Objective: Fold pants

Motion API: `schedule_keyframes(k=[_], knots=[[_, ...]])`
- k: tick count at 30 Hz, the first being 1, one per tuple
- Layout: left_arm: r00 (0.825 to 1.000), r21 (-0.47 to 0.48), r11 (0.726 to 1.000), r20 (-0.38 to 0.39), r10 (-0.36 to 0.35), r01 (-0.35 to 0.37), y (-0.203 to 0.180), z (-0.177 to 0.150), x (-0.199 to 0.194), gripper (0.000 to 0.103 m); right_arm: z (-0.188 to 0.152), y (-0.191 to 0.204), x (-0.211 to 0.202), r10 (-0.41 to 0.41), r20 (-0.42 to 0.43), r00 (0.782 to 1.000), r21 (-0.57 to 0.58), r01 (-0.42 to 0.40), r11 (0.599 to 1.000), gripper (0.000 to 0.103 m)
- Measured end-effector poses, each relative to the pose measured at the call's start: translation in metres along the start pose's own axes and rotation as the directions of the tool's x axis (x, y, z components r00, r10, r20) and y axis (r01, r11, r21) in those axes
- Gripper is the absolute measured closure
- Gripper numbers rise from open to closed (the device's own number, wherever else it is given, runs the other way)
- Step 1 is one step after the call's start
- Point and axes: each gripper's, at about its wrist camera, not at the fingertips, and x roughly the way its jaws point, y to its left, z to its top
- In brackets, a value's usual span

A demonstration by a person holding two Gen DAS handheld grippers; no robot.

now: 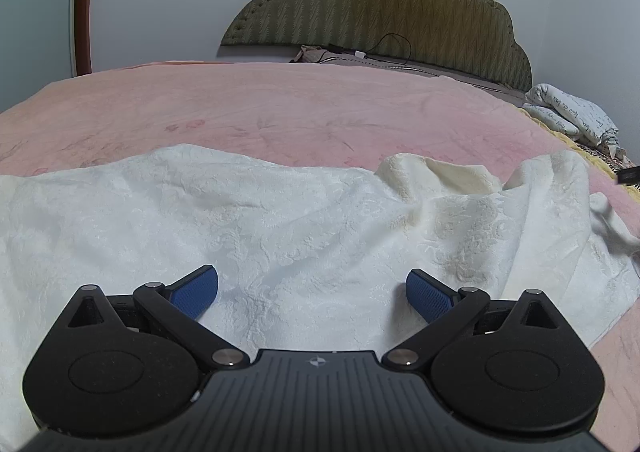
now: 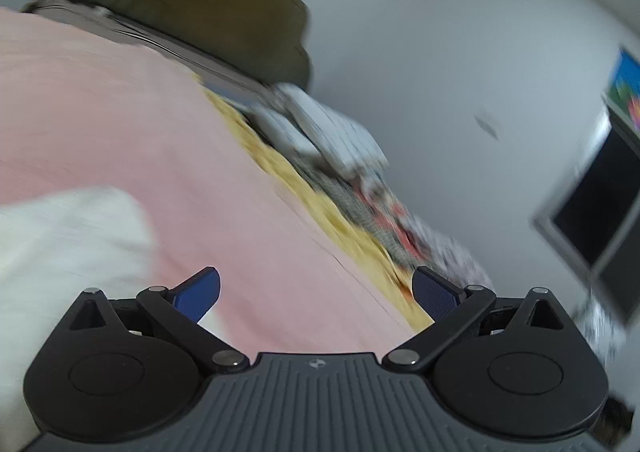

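White textured pants (image 1: 280,219) lie spread and rumpled across the near part of a pink bed cover (image 1: 280,107). One end is bunched up at the right (image 1: 440,175). My left gripper (image 1: 312,292) is open and empty, just above the pants' middle. My right gripper (image 2: 316,292) is open and empty over the pink cover (image 2: 160,139), with the pants (image 2: 60,244) to its left. The right wrist view is blurred by motion.
An olive padded headboard (image 1: 380,3) stands at the far end of the bed. A folded printed blanket (image 1: 572,115) lies at the bed's right edge, also blurred in the right wrist view (image 2: 332,131). A yellow sheet edge (image 2: 312,203) borders the pink cover.
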Motion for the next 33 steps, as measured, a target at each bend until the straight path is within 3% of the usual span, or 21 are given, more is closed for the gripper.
schedule_keyframes(k=[1,2,3,4,6,8,10,14,15,16,18,19,21,22,24,27,28,29,30,31,33], knots=[[1.0,0.0,1.0,0.0,0.0,0.0,0.0,0.0,0.0,0.001,-0.003,-0.022,-0.003,0.062,0.011,0.998,0.1,-0.063,0.993,0.0],[1.0,0.001,1.0,0.0,0.0,0.0,0.0,0.0,0.0,0.001,-0.006,-0.043,-0.01,0.172,0.058,0.983,0.201,-0.18,0.963,0.0],[1.0,0.0,1.0,0.0,0.0,0.0,0.0,0.0,0.0,0.001,-0.013,-0.063,-0.018,0.317,0.133,0.939,0.283,-0.342,0.896,0.0],[1.0,0.0,1.0,0.0,0.0,0.0,0.0,0.0,0.0,0.001,-0.017,-0.073,-0.021,0.462,0.199,0.864,0.333,-0.503,0.798,0.0],[1.0,0.0,1.0,0.0,0.0,0.0,0.0,0.0,0.0,0.001,-0.018,-0.073,-0.014,0.717,0.216,0.663,0.399,-0.73,0.555,0.0],[1.0,0.0,1.0,0.0,0.0,0.0,0.0,-0.001,0.0,0.001,-0.018,-0.057,-0.003,0.842,0.126,0.525,0.477,-0.776,0.412,0.0],[1.0,0.0,1.0,0.0,0.0,0.0,0.0,0.0,0.0,0.001,-0.028,-0.043,0.005,0.908,0.127,0.4,0.583,-0.771,0.257,0.0],[1.0,0.0,1.0,0.0,0.0,0.0,0.0,0.0,0.0,0.001,-0.052,-0.019,0.016,0.968,0.173,0.182,0.764,-0.645,-0.016,0.0],[1.0,0.0,1.0,0.0,0.0,0.0,0.0,0.0,0.0,0.001,-0.056,-0.012,0.018,0.978,0.158,0.134,0.792,-0.609,-0.044,0.0],[1.0,0.0,1.0,0.0,0.0,0.0,0.0,0.0,0.0,0.001,-0.058,-0.006,0.016,0.985,0.128,0.113,0.805,-0.592,-0.036,0.0],[1.0,0.0,1.0,0.0,0.0,0.0,0.0,0.0,0.0,0.001,-0.055,0.003,0.009,0.993,0.075,0.095,0.794,-0.607,-0.002,0.0],[1.0,0.0,1.0,0.0,0.0,0.0,0.0,0.0,0.0,0.001,-0.051,0.007,0.008,0.996,0.059,0.074,0.785,-0.62,-0.001,0.0],[1.0,0.0,1.0,0.0,0.0,0.0,0.0,0.0,0.0,0.001,-0.046,0.015,0.005,0.998,0.047,0.034,0.784,-0.62,-0.016,0.0],[1.0,0.0,1.0,0.0,0.0,0.0,0.0,-0.001,0.0,0.001,-0.044,0.016,0.005,0.997,0.065,0.034,0.781,-0.624,-0.03,0.0],[1.0,0.0,1.0,0.0,0.0,0.0,0.0,0.0,0.0,0.001,-0.039,0.009,0.003,0.981,0.151,0.119,0.753,-0.657,-0.036,0.0],[1.0,0.0,1.0,0.0,-0.001,0.001,0.0,-0.001,0.0,0.001,-0.031,-0.007,0.005,0.919,0.275,0.283,0.664,-0.747,0.032,0.0],[1.0,0.0,1.0,0.0,-0.001,0.001,0.0,-0.001,0.0,0.001,-0.029,-0.008,0.01,0.903,0.298,0.309,0.657,-0.753,0.041,0.0],[1.0,0.0,1.0,0.0,-0.001,0.001,0.0,-0.001,0.0,0.001,-0.026,-0.006,0.018,0.9,0.31,0.307,0.659,-0.752,0.029,0.0],[1.0,0.0,1.0,0.0,-0.001,0.001,0.0,-0.001,0.0,0.001,-0.025,-0.003,0.028,0.906,0.311,0.288,0.668,-0.745,0.008,0.0],[1.0,0.0,1.0,0.0,-0.001,0.001,0.0,-0.001,0.001,0.001,-0.024,0.0,0.036,0.909,0.299,0.291,0.684,-0.729,0.008,0.0],[1.0,0.0,1.0,0.0,-0.001,0.001,0.0,-0.001,0.001,0.001,-0.024,0.006,0.048,0.907,0.266,0.326,0.719,-0.694,0.038,0.0]])
